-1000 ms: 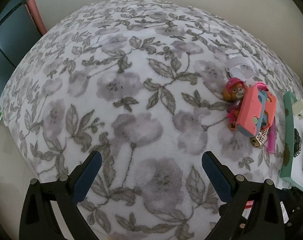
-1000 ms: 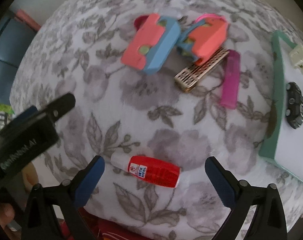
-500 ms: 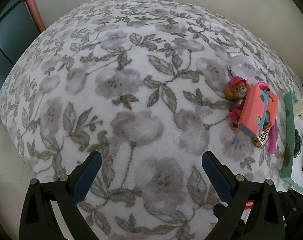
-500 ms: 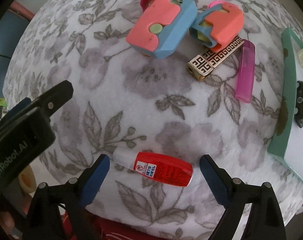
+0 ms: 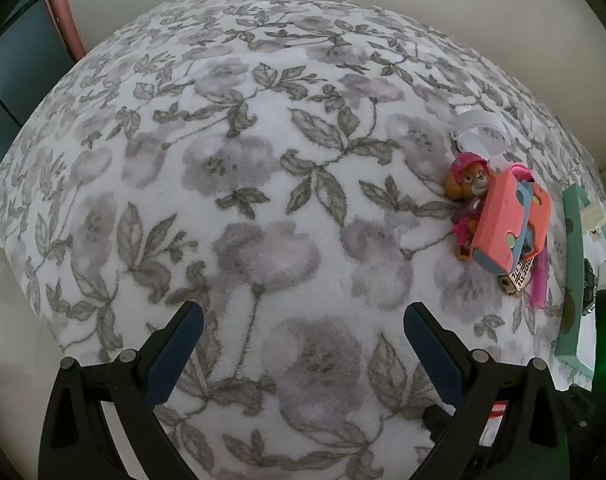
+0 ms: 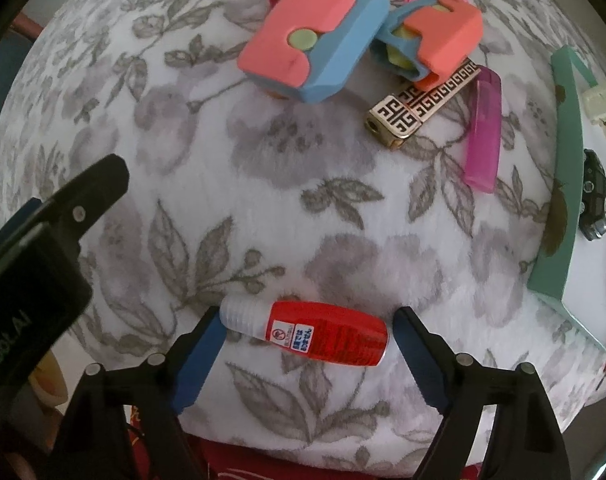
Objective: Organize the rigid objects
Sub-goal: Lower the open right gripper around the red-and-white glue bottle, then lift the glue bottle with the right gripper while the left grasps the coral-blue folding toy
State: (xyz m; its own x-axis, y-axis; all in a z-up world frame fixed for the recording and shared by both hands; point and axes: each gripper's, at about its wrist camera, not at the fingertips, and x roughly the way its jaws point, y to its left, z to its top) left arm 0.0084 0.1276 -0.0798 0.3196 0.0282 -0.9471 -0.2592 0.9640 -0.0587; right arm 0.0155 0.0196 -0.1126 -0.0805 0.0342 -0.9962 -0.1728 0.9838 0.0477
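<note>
Red tube [image 6: 325, 333] is lying between the closing right gripper [image 6: 305, 354]; toys are awaiting sorting; left gripper [image 5: 303, 344] is hanging wide, empty.

A glue bottle [image 6: 315, 332] lies crosswise between my right tongs [image 6: 305, 350] on the blanket [image 6: 263, 184]. Beyond it sit two toy blocks [image 6: 311, 48], an engraved bar [image 6: 423, 104] and a lighter [image 6: 483, 132]; a tray [image 6: 563, 184] lies right.

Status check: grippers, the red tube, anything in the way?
Right gripper closing around red tube, pads not yet pressing. Left gripper open, empty, over the blanket. Nothing in the way.
</note>
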